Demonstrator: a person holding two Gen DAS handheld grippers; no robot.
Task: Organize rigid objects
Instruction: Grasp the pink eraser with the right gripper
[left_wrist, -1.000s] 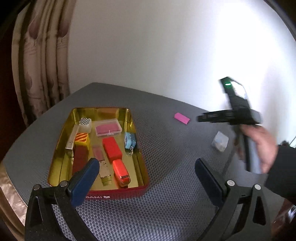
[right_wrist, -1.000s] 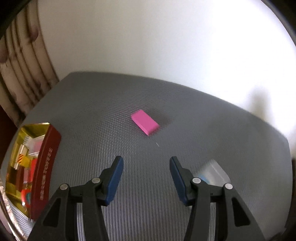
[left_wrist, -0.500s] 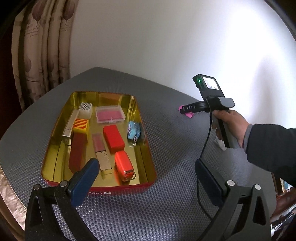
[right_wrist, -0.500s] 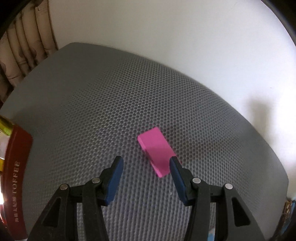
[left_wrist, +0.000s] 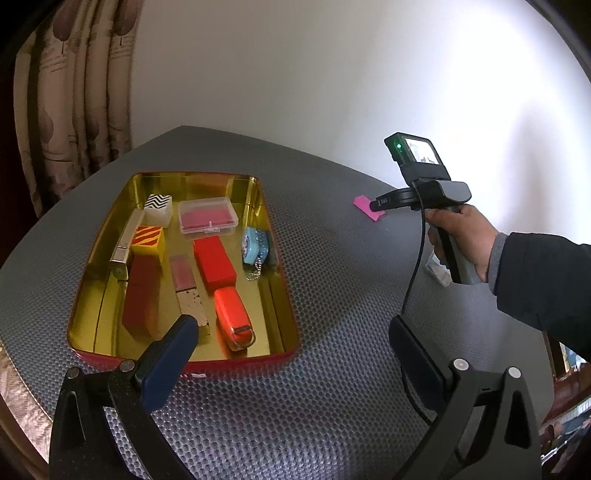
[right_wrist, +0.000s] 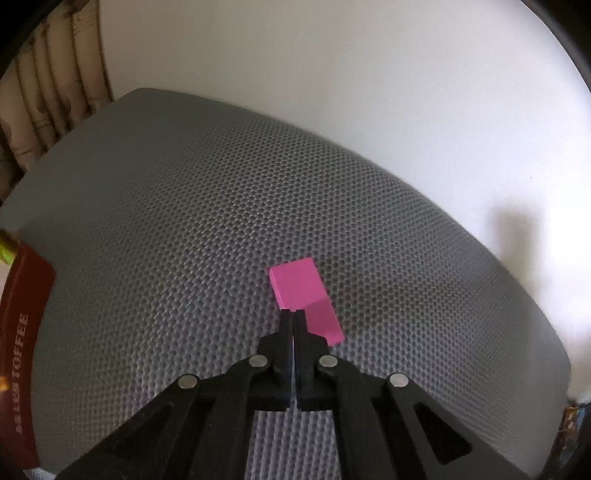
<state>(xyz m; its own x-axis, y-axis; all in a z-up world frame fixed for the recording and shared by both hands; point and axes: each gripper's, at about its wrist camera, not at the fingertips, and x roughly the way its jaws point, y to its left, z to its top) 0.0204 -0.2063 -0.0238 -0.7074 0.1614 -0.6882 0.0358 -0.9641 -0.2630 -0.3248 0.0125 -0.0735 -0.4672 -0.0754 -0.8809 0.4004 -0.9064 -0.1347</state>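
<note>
— On the grey honeycomb mat (right_wrist: 207, 236), where does the pink block (right_wrist: 301, 291) lie?

— Flat on the mat, well apart from the red tin (left_wrist: 236, 363), toward the white wall. In the right wrist view its long axis runs from upper left to lower right, the far short end pointing up toward the wall and the near end slanting down to the right.

— And the right gripper (right_wrist: 293, 317)?

— Its jaws are pressed together with no gap between the tips. They sit at the block's near left edge, overlapping it in the picture; the block is not between them. Whether the tips touch it, I cannot tell.

— Does the other camera see that?

— Partly. In the left wrist view the right gripper's dark front covers part of the pink block (left_wrist: 364, 205), and a hand (left_wrist: 461, 236) in a dark sleeve grips the handle. Only the block's left end shows there.

— The left gripper (left_wrist: 291, 339)?

— Spread wide, nothing between its blue pads (left_wrist: 168, 363), hanging over the near rim of the tin.

— What is in the tin?

— A red stapler (left_wrist: 234, 319), a long red block (left_wrist: 214, 262), a clear plastic case (left_wrist: 207, 216), a yellow striped cube (left_wrist: 149, 240), a zigzag-patterned cube (left_wrist: 159, 206) and a small blue keychain piece (left_wrist: 255, 251), most lying lengthwise along the tin.
</note>
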